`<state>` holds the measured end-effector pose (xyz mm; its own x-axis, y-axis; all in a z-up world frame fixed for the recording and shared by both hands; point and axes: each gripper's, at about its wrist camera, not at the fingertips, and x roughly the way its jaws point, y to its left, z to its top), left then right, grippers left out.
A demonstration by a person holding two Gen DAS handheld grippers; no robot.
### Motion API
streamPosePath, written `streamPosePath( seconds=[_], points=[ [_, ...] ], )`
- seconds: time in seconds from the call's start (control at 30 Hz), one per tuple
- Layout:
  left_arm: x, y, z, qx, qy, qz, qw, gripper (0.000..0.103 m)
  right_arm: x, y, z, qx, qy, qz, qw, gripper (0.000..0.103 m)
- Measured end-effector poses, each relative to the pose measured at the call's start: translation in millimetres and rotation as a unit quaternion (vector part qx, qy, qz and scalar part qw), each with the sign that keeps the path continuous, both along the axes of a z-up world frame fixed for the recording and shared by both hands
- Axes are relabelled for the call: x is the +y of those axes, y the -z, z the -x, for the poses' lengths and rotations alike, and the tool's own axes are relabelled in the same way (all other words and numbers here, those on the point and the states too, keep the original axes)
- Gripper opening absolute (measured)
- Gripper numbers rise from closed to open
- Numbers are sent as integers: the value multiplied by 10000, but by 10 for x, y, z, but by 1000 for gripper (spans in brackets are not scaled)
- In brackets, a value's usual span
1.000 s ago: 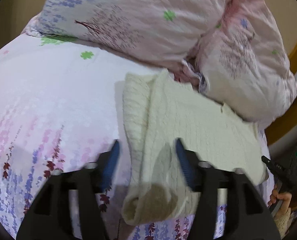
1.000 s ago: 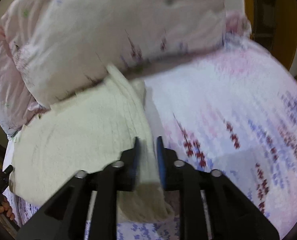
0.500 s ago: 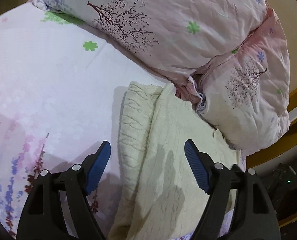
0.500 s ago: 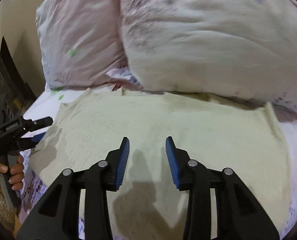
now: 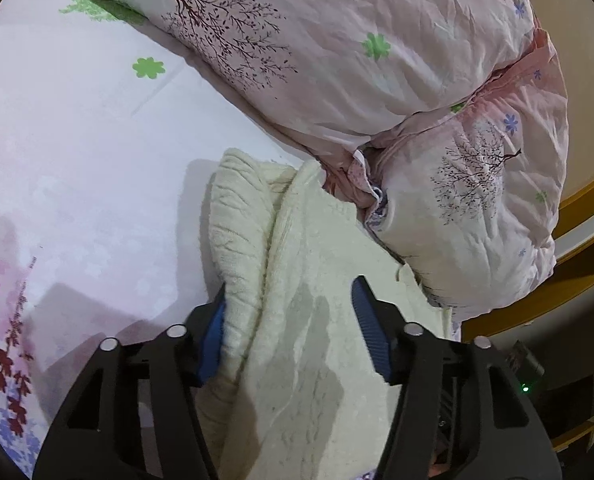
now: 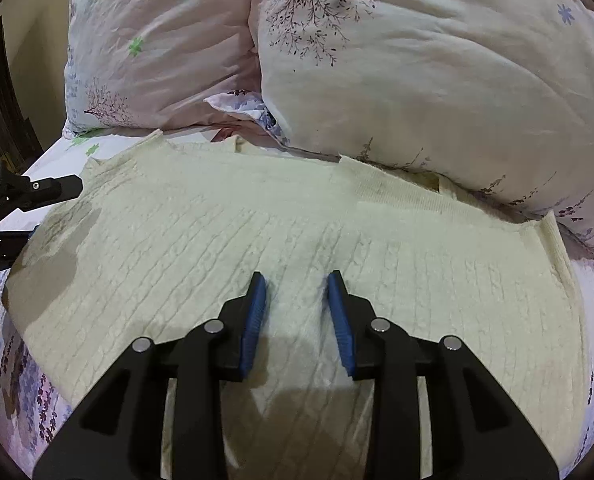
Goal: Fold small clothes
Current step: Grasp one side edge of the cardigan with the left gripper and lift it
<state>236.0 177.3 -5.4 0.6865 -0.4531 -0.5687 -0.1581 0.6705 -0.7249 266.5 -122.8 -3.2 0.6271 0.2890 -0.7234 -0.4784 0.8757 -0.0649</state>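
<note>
Cream knitted sweater (image 6: 281, 232) is spread on the bedsheet (image 5: 77, 184), just beside the pillows (image 6: 417, 60). Both the left gripper (image 5: 289, 304) and right gripper (image 6: 297, 292) are held low over the sweater, spread apart, nothing gripped.

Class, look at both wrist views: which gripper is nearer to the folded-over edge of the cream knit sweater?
Left. The left gripper hangs open astride the folded-over edge of the cream knit sweater. The right gripper, also open, sits over the sweater's flat middle, away from that edge.
</note>
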Motion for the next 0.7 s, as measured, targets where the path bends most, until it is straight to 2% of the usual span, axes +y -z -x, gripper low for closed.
streamPosePath(
  seconds=[0.1, 0.23, 0.37, 0.53, 0.6, 0.7],
  points=[
    [-31, -4, -22, 14, 33, 10, 10000, 48, -15, -4, -10, 0, -7, -19, 10000, 34],
    [-51, 3, -47, 61, 91, 48, 9999, 31, -22, -9, -18, 8, -18, -54, 10000, 34],
    [-90, 33, -52, 290, -7, -242, 9993, 31, -16, -17, -11, -14, -36, -23, 10000, 34],
    [-116, 9, -60, 351, -67, -329, 9988, 30, -4, -16, -1, -18, -16, -2, 10000, 34],
    [-123, -21, -53, 297, -52, -262, 9992, 21, -3, -19, -5, -15, -9, -3, 10000, 34],
    [-133, -152, -2, -14, -27, 79, 10000, 18, -34, -27, -21, 118, -102, -108, 9998, 34]
  ],
)
